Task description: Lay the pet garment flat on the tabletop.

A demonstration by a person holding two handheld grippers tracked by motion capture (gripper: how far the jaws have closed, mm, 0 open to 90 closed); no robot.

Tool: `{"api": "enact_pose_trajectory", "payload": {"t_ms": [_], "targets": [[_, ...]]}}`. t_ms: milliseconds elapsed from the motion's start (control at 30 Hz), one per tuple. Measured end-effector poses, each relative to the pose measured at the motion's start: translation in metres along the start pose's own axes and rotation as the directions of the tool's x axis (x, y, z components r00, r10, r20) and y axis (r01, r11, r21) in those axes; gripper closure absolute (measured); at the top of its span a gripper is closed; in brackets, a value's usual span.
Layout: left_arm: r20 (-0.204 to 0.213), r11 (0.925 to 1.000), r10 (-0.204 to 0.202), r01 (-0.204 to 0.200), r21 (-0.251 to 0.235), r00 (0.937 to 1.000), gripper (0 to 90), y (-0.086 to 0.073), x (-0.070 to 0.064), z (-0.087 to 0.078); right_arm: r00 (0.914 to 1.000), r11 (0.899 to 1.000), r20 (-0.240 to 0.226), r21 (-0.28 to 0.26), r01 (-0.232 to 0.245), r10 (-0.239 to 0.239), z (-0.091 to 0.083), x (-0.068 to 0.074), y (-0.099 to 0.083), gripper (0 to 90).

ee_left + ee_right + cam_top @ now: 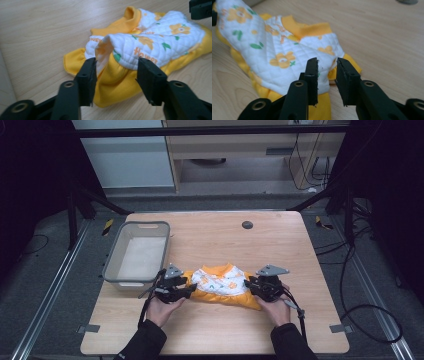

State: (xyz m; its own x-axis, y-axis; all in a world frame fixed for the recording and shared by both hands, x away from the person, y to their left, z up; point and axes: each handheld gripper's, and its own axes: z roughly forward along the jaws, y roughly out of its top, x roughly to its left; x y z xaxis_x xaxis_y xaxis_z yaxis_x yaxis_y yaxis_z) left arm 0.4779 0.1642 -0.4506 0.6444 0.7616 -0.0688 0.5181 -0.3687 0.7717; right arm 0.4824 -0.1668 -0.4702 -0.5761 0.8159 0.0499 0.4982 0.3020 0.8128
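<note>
1. The small quilted white garment with orange flowers and yellow trim was seen in the high view lying crumpled on the wooden table near its front edge, between the left gripper and the right gripper, each placed at one end of it. A grey plastic bin stood just behind the left gripper, and nothing was seen inside it.
2. In the left gripper view, the jaws were held wide apart around a raised fold of the garment, unclamped. A good grasp would be judged to need the jaws pushed deeper over both layers before closing.
3. In the right gripper view, the jaws were narrowly parted at the garment's white hem, not closed on it. The edge should be caught squarely, without pinching the table.
</note>
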Motion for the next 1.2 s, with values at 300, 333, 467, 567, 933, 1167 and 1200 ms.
{"api": "enact_pose_trajectory", "payload": {"t_ms": [300, 333, 467, 567, 933, 1167, 1200], "targets": [[-0.039, 0.9975, 0.068, -0.067, 0.022, 0.9969, 40.0, -0.029, 0.003, -0.02, 0.9978, 0.998, -0.035, -0.041, 0.055, -0.057, -0.039, 0.01, -0.013, 56.9], [-0.039, 0.9976, 0.064, -0.063, 0.029, 0.9972, 40.0, -0.031, 0.003, -0.018, 0.9969, 0.997, -0.04, -0.025, 0.067, -0.068, -0.04, 0.012, -0.019, 55.7], [-0.05, 0.9915, 0.105, -0.1, 0.083, 0.9932, 40.6, -0.034, 0.001, -0.007, 0.9972, 0.998, -0.047, -0.002, 0.058, -0.058, -0.044, 0.013, -0.031, 53.1], [-0.051, 0.9865, 0.131, -0.125, 0.106, 0.9901, 47.8, -0.035, 0.001, 0.002, 0.997, 0.998, -0.056, 0.035, 0.056, -0.054, -0.041, 0.014, -0.043, 51.8], [0.01, 0.9891, 0.073, -0.074, 0.127, 0.9973, 85.1, -0.032, 0.007, 0.008, 0.9976, 0.994, -0.06, 0.102, 0.041, -0.035, -0.024, 0.01, -0.049, 74.8], [0.026, 0.994, 0.072, -0.074, 0.08, 0.9971, 87.8, -0.025, 0.001, -0.007, 0.9967, 0.998, -0.076, 0.063, 0.032, -0.028, -0.037, 0.01, -0.04, 87.4], [0.033, 0.9954, 0.068, -0.07, 0.066, 0.9972, 87.8, -0.024, 0.001, -0.011, 0.9965, 0.999, -0.081, 0.045, 0.027, -0.023, -0.041, 0.009, -0.037, 87.4]]}}
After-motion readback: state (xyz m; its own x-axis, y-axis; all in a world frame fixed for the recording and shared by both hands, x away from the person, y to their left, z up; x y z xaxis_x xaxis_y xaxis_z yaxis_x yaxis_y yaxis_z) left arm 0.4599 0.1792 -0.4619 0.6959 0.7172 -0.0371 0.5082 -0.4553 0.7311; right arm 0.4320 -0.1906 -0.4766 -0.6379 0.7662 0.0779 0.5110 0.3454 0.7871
